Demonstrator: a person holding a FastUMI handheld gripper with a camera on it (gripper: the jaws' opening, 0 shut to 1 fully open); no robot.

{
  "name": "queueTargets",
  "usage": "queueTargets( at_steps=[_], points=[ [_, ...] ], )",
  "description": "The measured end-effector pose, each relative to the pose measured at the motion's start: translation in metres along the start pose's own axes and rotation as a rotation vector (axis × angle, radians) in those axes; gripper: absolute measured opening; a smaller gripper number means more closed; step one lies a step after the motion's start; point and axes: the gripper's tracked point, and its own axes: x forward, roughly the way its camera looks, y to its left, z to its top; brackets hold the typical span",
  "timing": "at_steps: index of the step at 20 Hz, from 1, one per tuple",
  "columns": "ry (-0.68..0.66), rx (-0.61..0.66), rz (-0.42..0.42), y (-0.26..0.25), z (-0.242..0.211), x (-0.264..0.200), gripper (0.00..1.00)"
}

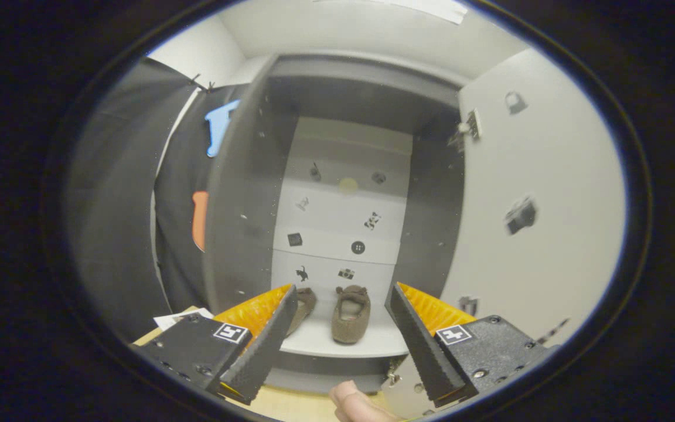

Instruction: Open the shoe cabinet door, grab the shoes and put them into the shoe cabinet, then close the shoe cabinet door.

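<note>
Black ribbed pads line the two fingers of the orange-and-black handheld gripper [340, 340], which stand wide apart with nothing held between them. Each finger block carries a small square black-and-white marker tag on top; no lettering on them can be read. A fingertip of a person's hand [356, 403] shows just below the gap, over a pale wooden floor surface [290, 404].

Just ahead of the fingers stands the open dark grey shoe cabinet [244, 193]. One brown fuzzy slipper [351, 313] lies on the white bottom shelf [337, 343], toe toward the back, in line with the gap. A second brown slipper [304, 305] lies just beside it, partly hidden behind the left finger. The two sit near each other; contact cannot be confirmed.

White back panels [340, 223] rise in tiers behind the slippers, each bearing small black pictorial stickers: a cat, a camera, a button, a square. None carries legible writing.

The white cabinet door [525, 193] is swung open beyond the right finger, with similar small dark stickers and a hinge fitting [471, 126] at its upper inner edge. The dark side wall of the cabinet stands beyond the left finger, with black cloth booth wall [115, 205] further out. A white paper sheet [176, 319] lies on the floor by the left finger block. White ceiling [343, 29] spans above.
</note>
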Motion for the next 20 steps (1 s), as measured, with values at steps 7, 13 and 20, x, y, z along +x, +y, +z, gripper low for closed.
queueTargets(
  at_steps=[7,13,20],
  points=[
    [-0.103,0.019,0.113,-0.038,0.037,-0.18,1.0],
    [-0.207,0.121,0.131,-0.132,0.049,-0.3,1.0],
    [-0.339,0.091,0.009,-0.247,0.032,-0.407,1.0]
  ],
)
